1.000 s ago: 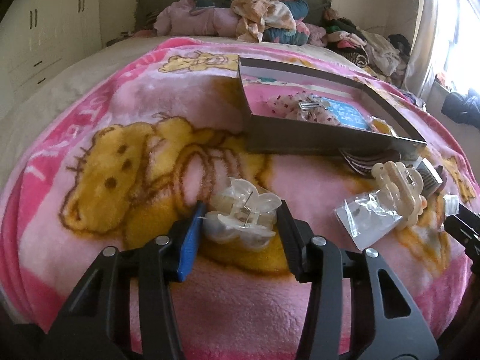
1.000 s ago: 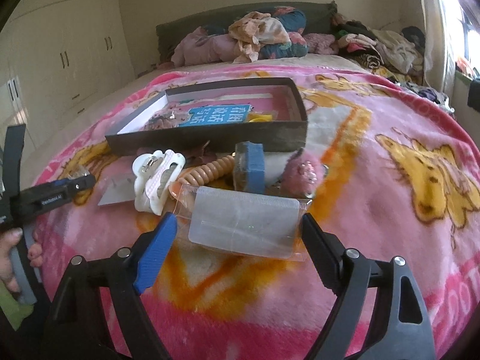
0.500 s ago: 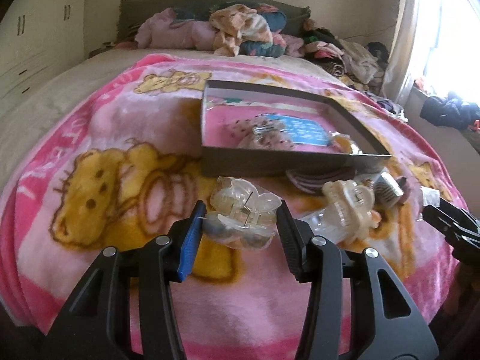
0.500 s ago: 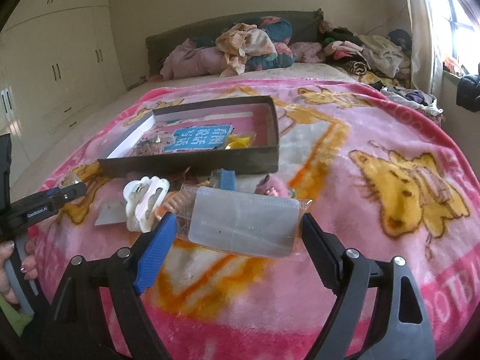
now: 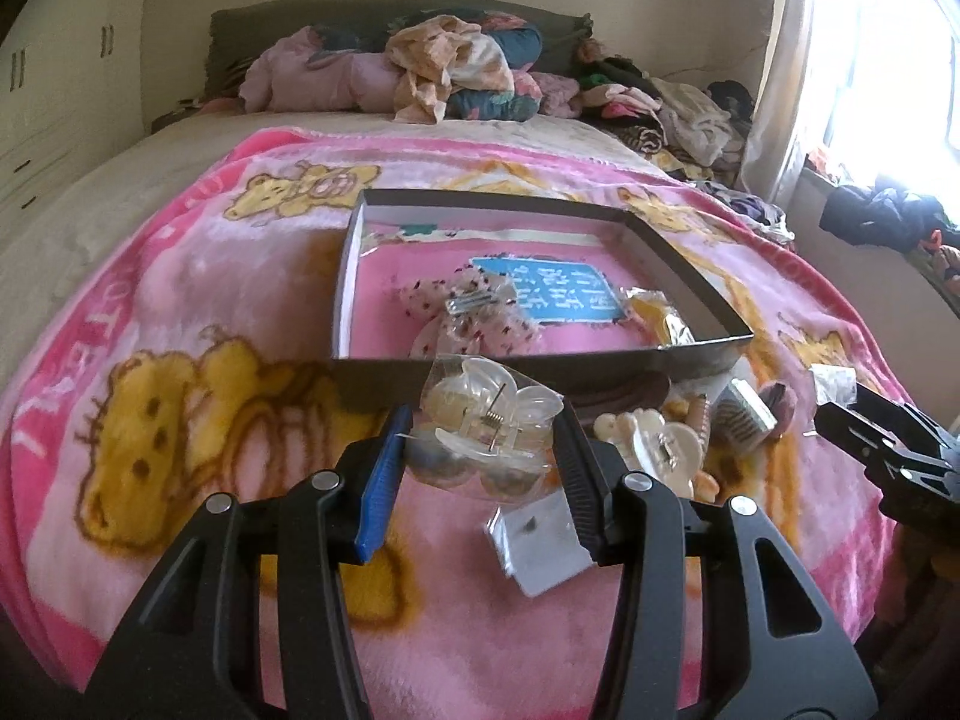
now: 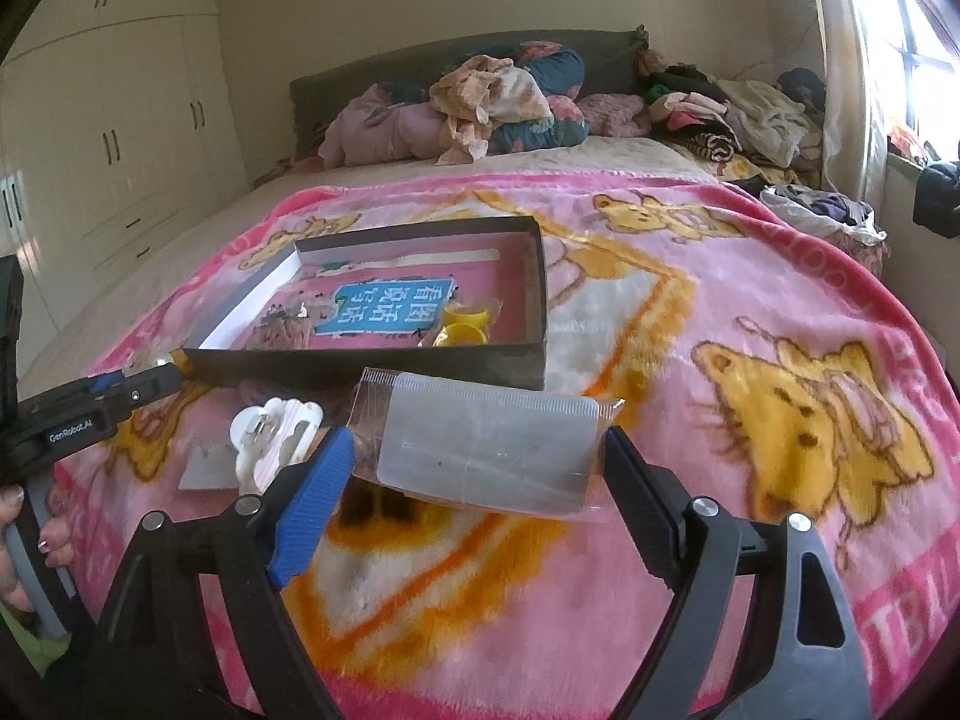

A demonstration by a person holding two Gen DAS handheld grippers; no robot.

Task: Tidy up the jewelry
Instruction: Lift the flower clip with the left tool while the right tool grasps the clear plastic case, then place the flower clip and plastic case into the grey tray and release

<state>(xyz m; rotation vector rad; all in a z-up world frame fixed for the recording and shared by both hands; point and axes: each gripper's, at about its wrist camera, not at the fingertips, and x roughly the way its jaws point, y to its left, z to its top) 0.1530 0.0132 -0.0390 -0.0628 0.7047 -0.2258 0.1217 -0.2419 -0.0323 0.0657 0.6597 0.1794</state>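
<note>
Across the last second, both views risen and swung toward the shallow dark cardboard box (image 5: 690, 354) on the pink bear-print fleece blanket (image 5: 198, 300): box interior now seen from above, where before only its near wall faced the left camera. Likely meaning: both loads lifted clear of the blanket and on the way to a drop inside the box.

Right gripper (image 6: 474, 468) spread wide yet pinched on the clear plastic zip pouch (image 6: 486, 450), held flat between the pads, just short of the box's near wall. Left gripper (image 5: 480, 456) narrowed around the transparent plastic claw hair clip (image 5: 486, 420), clip gripped at both sides, also just before the near wall. Cream flower-shaped claw clip (image 5: 654, 450) and small silvery packet (image 5: 540, 546) waiting on the blanket below.
</note>
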